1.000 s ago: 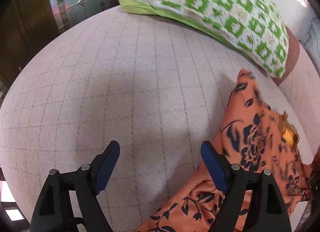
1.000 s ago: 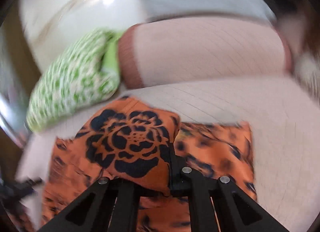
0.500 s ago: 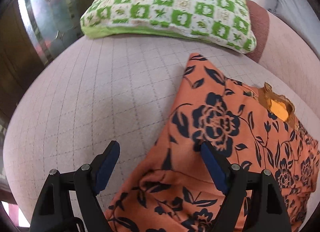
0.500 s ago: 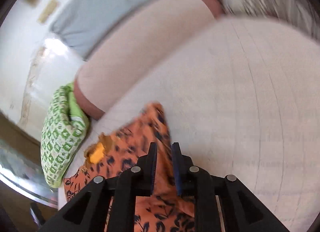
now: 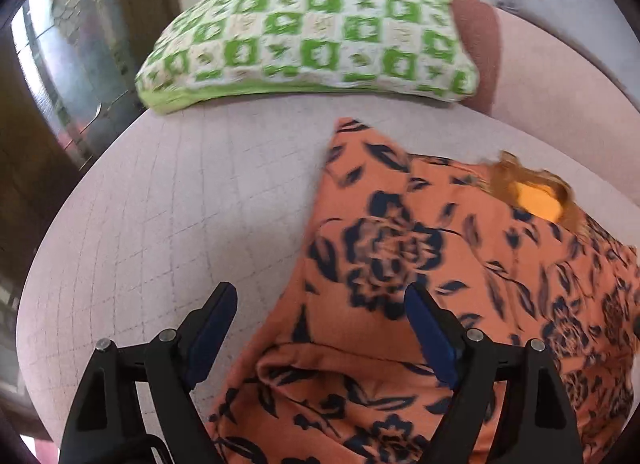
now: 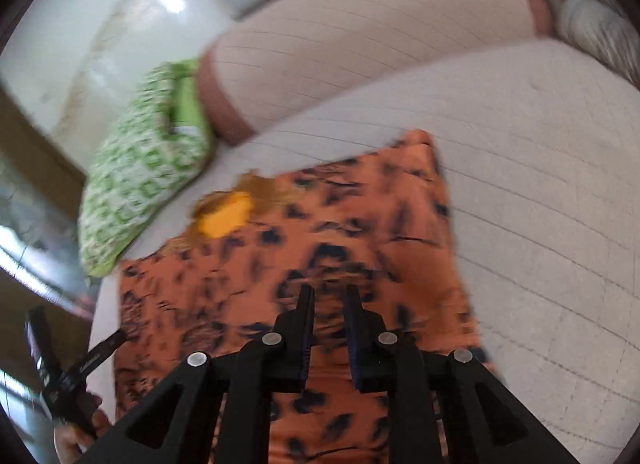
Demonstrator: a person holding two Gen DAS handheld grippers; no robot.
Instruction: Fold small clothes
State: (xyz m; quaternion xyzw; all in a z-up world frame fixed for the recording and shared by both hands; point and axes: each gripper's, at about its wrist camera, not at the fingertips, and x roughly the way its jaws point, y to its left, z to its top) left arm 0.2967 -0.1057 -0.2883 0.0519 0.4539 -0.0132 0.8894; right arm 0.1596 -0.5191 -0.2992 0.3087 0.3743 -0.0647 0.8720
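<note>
Orange cloth printed with dark navy flowers, a small garment (image 5: 440, 264), lies spread on the pale pink quilted sofa seat (image 5: 168, 224), filling the near right of the left wrist view. A yellow patch shows inside its neck opening at the far right edge. At the near end the fabric is bunched into a soft fold.

At the far left of that view stands a dark wooden frame with glass (image 5: 60, 64). Right of it, at the far side of the seat, rests a green-and-white checked cushion (image 5: 312, 32), well apart from the garment.

The left gripper (image 5: 320, 328) hangs with its blue-padded jaws spread wide, the left pad over bare seat, the right pad over the cloth; nothing is between them.

In the right wrist view the left gripper appears at the near left edge, beside the garment's left border. The same cushion leans against the pink sofa backrest (image 6: 360, 52). The right gripper (image 6: 328, 328) hovers above the middle of the garment (image 6: 400, 232), its jaws a narrow gap apart with no cloth pinched between them. The picture is blurred.
</note>
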